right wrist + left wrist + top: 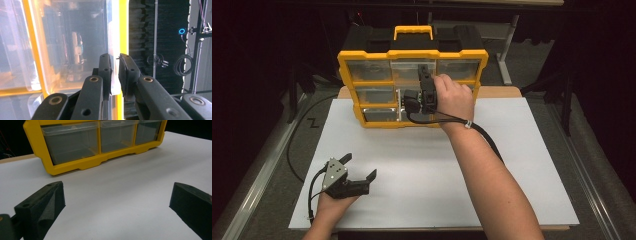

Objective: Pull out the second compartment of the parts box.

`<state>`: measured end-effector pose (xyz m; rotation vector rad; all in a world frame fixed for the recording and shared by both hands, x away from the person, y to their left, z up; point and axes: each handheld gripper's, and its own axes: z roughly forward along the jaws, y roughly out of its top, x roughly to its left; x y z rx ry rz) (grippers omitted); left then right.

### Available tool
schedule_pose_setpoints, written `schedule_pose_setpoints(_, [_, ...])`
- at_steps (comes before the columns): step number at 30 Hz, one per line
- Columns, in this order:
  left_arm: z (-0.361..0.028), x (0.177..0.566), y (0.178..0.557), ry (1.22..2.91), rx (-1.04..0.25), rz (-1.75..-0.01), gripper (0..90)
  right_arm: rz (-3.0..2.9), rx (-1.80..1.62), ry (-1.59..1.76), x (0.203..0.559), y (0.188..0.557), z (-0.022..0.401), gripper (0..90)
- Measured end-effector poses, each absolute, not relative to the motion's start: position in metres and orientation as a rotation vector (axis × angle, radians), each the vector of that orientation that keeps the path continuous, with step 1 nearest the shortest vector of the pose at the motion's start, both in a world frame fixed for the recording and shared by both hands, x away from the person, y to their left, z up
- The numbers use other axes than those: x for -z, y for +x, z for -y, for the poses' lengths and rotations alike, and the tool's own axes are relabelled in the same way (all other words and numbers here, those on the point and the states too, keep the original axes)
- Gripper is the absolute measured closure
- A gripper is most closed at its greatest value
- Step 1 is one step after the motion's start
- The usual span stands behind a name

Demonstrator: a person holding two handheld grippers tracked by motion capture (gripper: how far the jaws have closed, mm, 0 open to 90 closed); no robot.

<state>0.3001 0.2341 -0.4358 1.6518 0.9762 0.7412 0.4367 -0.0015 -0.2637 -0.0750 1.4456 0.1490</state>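
Item, nearest: left gripper (pixel 362 172), held low at the near left corner of the white board (pixel 422 170). Jaws stand wide apart and hold nothing; in the left gripper view bare board lies between the two black pads (pixel 47 205).

Item, middle ground: white board, covering a wooden table (pixel 512 92) whose edge shows just behind it.

Item, far edge of board: yellow organiser case (pixel 412 55), standing upright on its lower edge, black back, yellow carry handle (pixel 413 31) uppermost. Its long axis runs across the table, left to right; the drawer fronts face the person. Nine compartments in a three-by-three grid, each fitted with a clear plastic bin. The bottom-row bins (pixel 72 143) seen from the left gripper view look empty; contents of the upper rows cannot be told for certain through the glare.

Item, at the case: right gripper (pixel 426 75), hand wrapped around it, reaching to the top row near its middle. Its jaws are drawn nearly together and pinch the thin clear rim (pixel 114 75) of a bin, one pad on each side, beside a yellow divider (pixel 123 27).
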Motion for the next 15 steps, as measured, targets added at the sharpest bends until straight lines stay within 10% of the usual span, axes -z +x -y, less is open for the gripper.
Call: schedule_pose_setpoints(15, [-0.233,0.436,0.300,1.662,-0.744,-0.968,0.8,-1.428,-0.149,-0.128,0.268,0.406,0.008,81.2])
